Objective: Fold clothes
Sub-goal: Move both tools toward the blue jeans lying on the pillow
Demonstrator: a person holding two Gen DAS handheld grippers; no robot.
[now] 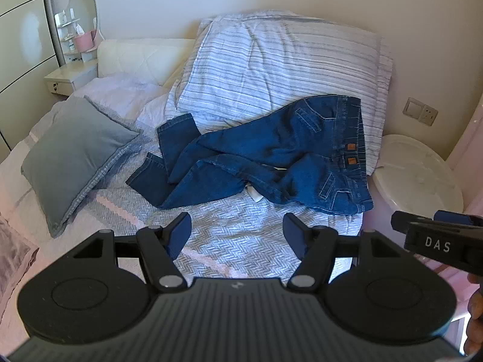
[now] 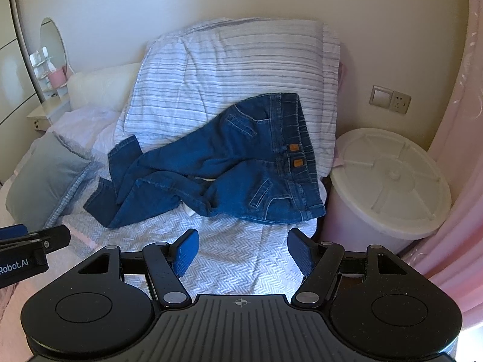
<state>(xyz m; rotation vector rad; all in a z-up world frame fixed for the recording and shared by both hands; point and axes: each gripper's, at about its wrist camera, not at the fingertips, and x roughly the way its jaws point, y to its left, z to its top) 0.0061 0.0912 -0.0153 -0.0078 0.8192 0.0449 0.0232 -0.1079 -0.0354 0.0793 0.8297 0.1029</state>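
Spreading wide over bare bedding, the blue-padded fingers (image 1: pixel 180 234) of the left gripper (image 1: pixel 237 232) are held apart with nothing between them. The right gripper (image 2: pixel 243 249) is likewise seen with its blue pads (image 2: pixel 187 252) well separated and empty, hovering above the pale herringbone-woven bedspread (image 2: pixel 241 241). Neither gripper is touching any cloth. Each gripper's tip is caught at the edge of the other's view, so the two are held side by side.

Beyond the fingers, a pair of dark blue denim jeans (image 1: pixel 271 157) is laid crumpled on the bedspread, unfolded. Its waistband, marked by two small tan patches, is propped against a large blue-and-white striped pillow (image 1: pixel 271 60), while the legs are trailed and bent back on themselves toward a grey square cushion (image 1: pixel 75 154) at the left. A white scrap is seen peeking from under the jeans.

Beside the bed at the right, a round white lidded bin (image 2: pixel 389 181) is stood against the cream wall, below a wall socket (image 2: pixel 389 99).
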